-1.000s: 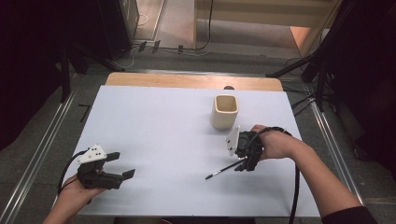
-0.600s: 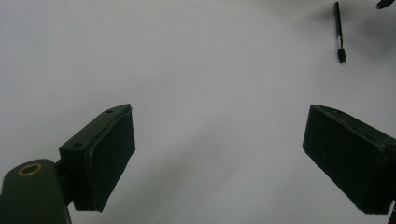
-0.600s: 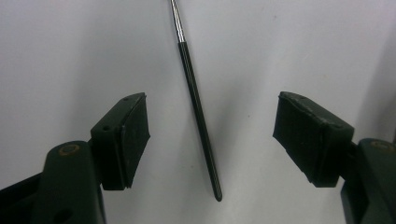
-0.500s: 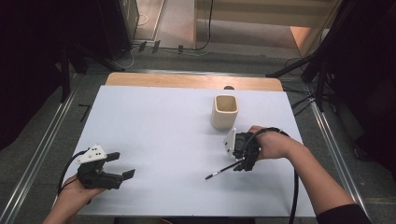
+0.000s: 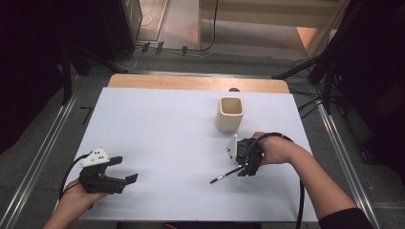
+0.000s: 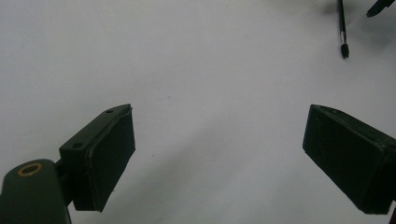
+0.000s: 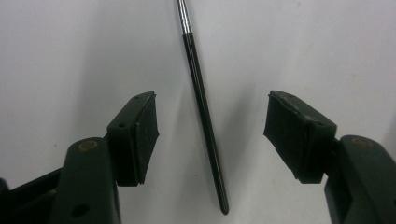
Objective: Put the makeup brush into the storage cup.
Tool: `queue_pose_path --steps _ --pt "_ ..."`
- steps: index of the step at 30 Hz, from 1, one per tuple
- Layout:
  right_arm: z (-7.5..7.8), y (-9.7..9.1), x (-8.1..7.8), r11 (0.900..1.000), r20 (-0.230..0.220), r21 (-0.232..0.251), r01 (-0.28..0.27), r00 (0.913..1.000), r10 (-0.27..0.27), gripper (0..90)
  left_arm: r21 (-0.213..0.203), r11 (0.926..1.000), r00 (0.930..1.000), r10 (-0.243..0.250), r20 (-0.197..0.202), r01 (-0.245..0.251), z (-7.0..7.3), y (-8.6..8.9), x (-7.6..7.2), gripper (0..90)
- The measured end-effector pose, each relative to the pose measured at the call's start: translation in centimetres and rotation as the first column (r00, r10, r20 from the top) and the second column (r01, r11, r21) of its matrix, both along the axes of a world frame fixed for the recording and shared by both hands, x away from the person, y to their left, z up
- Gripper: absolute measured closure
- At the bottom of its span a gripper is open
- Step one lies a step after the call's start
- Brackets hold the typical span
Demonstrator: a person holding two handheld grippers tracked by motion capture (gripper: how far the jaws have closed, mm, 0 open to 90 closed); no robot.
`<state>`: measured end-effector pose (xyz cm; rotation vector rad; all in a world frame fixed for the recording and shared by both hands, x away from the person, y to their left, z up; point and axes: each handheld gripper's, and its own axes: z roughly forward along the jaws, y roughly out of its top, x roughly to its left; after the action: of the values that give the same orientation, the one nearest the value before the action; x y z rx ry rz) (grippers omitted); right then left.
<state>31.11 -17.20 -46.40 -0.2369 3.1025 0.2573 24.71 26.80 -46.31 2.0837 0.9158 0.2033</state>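
A thin black brush [image 5: 228, 174] lies flat on the white table [image 5: 167, 124], right of centre. My right gripper [image 5: 246, 167] points down over its rear end. In the right gripper view the brush [image 7: 204, 112] lies between the two pads [image 7: 142, 133] with clear gaps on both sides; the jaws have just been closing, and neither pad touches it. My left gripper [image 5: 126, 175] rests low at the front left, open with nothing in it. Its own view shows bare table between the pads [image 6: 112, 151] and the brush tip [image 6: 344, 44] far off.
A cream square cup [image 5: 230, 113] stands upright behind the right gripper, a short way toward the table's far edge. A bare wooden strip [image 5: 191, 82] runs along the back of the table. Metal rails [image 5: 40, 157] flank both sides.
The right gripper's jaws have drawn closer together around the brush and the hand has shifted slightly. The brush lies where it did. The left gripper has not moved.
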Motion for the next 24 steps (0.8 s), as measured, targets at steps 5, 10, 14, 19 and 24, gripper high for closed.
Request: queue_pose_path --steps 5,10,14,19,24 --pt "-0.5 0.3 -0.1 0.9995 0.003 -0.016 -0.026 0.9997 0.026 42.9 0.001 1.0 1.0 -0.001 -0.001 0.001 0.0 0.0 0.0 9.4" --pt "-1.0 0.6 -0.3 0.998 0.003 -0.038 -0.05 0.9987 0.051 49.4 -0.023 0.9997 1.0 -0.002 0.005 0.002 0.1 0.2 0.0 9.4" --pt "-1.4 0.8 -0.3 0.9958 0.004 -0.059 -0.069 0.9976 0.07 51.4 -0.03 0.9996 1.0 0.0 0.006 0.0 0.2 0.2 0.0 9.4" --pt "-1.5 0.9 -0.4 0.9951 0.009 -0.054 -0.083 0.9965 0.083 55.6 -0.026 0.9997 1.0 0.002 0.004 -0.002 0.1 0.2 0.0 9.4" --pt "-1.4 1.0 -0.5 0.9943 0.013 -0.061 -0.087 0.996 0.088 61.5 -0.025 0.9997 1.0 0.001 0.005 -0.001 0.1 0.2 0.0 9.4"
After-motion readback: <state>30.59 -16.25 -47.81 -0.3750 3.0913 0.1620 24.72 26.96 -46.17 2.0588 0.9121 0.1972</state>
